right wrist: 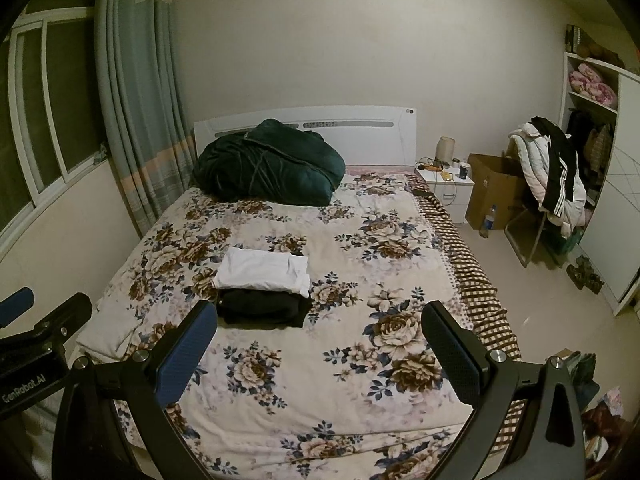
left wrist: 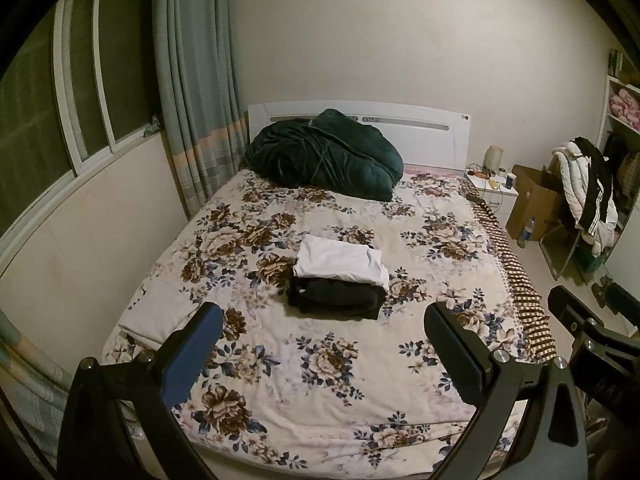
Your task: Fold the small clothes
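On the floral bed (left wrist: 320, 380), lay folded white garment (left wrist: 340, 258) atop black one (left wrist: 334, 300); soft, light, best pinched at edges. Held left tongs (left wrist: 324, 344) and right tongs (right wrist: 320, 340) wide, empty.

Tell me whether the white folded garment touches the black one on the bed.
Touching. In the left wrist view the white folded garment lies partly over the black folded garment's far edge, no bedspread showing between them.

A home bedroom, shown by a floral-quilted bed (left wrist: 320, 360) ahead of the tongs, white headboard (left wrist: 420, 128) beyond, grey-blue curtains (left wrist: 192, 80) hung left, white nightstand (right wrist: 452, 192) placed right.
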Demonstrator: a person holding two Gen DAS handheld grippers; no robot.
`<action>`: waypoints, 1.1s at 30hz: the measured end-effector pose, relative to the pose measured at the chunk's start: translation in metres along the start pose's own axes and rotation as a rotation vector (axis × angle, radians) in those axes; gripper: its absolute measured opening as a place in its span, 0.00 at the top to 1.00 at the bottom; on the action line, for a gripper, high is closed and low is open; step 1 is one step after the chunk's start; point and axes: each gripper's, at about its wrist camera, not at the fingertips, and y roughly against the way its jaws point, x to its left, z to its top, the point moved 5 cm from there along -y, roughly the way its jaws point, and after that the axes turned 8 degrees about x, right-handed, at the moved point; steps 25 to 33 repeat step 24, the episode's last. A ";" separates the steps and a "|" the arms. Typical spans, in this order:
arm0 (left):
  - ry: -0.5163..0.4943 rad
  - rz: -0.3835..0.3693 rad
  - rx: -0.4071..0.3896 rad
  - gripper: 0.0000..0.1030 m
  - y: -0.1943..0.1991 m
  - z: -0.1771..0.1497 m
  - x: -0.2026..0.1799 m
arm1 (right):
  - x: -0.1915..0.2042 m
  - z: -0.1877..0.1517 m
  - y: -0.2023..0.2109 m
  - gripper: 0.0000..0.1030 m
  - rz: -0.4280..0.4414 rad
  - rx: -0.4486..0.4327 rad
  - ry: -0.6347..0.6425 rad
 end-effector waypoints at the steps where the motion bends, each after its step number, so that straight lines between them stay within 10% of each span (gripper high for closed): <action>1: 0.000 0.002 0.000 0.00 0.000 0.000 0.000 | 0.000 0.000 -0.001 0.00 0.000 0.000 -0.003; 33: -0.002 -0.004 -0.015 0.00 0.003 0.005 0.010 | 0.000 -0.001 -0.002 0.00 -0.002 -0.002 -0.009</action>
